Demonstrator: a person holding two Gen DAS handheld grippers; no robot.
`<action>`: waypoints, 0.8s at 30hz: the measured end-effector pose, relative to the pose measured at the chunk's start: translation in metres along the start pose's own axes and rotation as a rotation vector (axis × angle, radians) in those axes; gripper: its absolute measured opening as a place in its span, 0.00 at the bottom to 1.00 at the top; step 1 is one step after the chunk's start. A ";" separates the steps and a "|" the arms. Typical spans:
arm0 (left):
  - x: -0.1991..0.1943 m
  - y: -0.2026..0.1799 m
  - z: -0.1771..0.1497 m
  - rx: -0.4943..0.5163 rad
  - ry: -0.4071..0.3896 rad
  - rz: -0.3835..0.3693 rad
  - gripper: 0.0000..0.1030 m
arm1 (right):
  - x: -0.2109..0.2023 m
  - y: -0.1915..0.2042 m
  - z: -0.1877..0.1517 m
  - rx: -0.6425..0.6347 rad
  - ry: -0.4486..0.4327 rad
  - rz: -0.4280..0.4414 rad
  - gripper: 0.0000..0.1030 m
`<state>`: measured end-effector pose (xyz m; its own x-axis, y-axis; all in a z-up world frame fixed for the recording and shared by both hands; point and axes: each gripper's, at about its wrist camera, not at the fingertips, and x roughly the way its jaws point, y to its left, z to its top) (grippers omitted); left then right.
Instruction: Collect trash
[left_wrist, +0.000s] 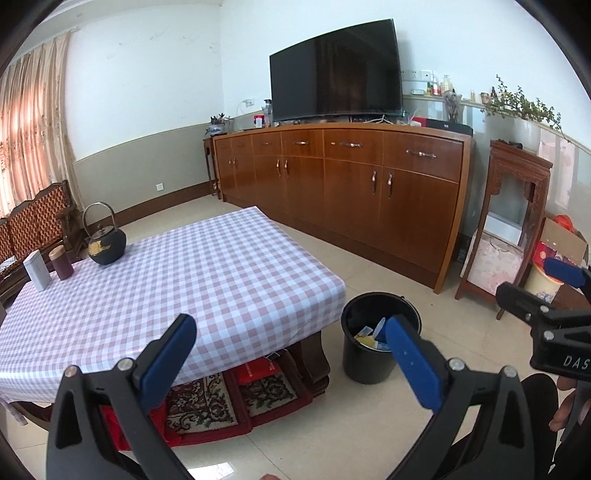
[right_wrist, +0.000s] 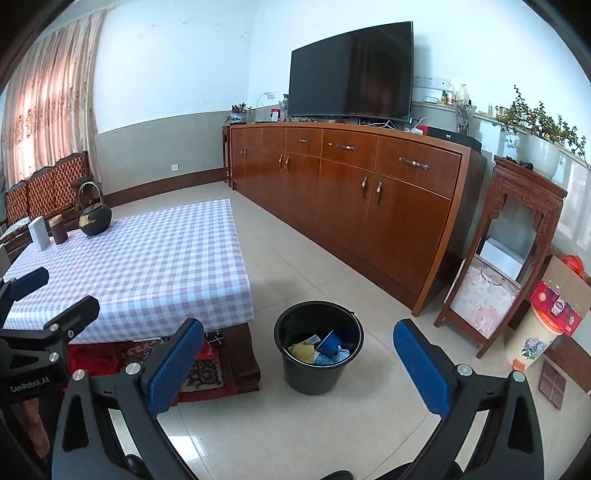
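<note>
Scan the checked table (right_wrist: 155, 258) beside the black bucket (right_wrist: 318, 373) for leftover scraps, keeping left gripper (left_wrist: 291, 345) and right gripper (right_wrist: 299, 352) spread wide, empty.

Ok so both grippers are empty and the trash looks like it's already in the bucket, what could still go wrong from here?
Three things, as far as I can judge:
1. The black bucket stands on the floor close to the table corner; a low swing of the open right gripper could tip it.
2. Some scraps stand up inside it and might spill if it is knocked.
3. The open left gripper hangs over the table edge and could catch the tablecloth.
</note>
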<state>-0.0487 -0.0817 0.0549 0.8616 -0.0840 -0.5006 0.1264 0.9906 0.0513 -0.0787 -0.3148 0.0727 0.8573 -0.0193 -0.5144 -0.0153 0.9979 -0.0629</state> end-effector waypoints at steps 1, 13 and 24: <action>0.000 -0.001 0.000 0.000 -0.001 0.002 1.00 | 0.000 0.000 0.000 -0.001 0.001 0.000 1.00; 0.000 -0.003 0.001 0.003 0.005 0.000 1.00 | -0.002 0.000 0.000 0.002 -0.004 0.007 1.00; -0.002 -0.004 0.000 0.008 0.003 0.007 1.00 | -0.003 0.000 0.001 0.002 -0.009 0.011 1.00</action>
<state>-0.0503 -0.0854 0.0559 0.8608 -0.0768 -0.5032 0.1244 0.9903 0.0618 -0.0811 -0.3147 0.0752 0.8617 -0.0080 -0.5074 -0.0234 0.9982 -0.0556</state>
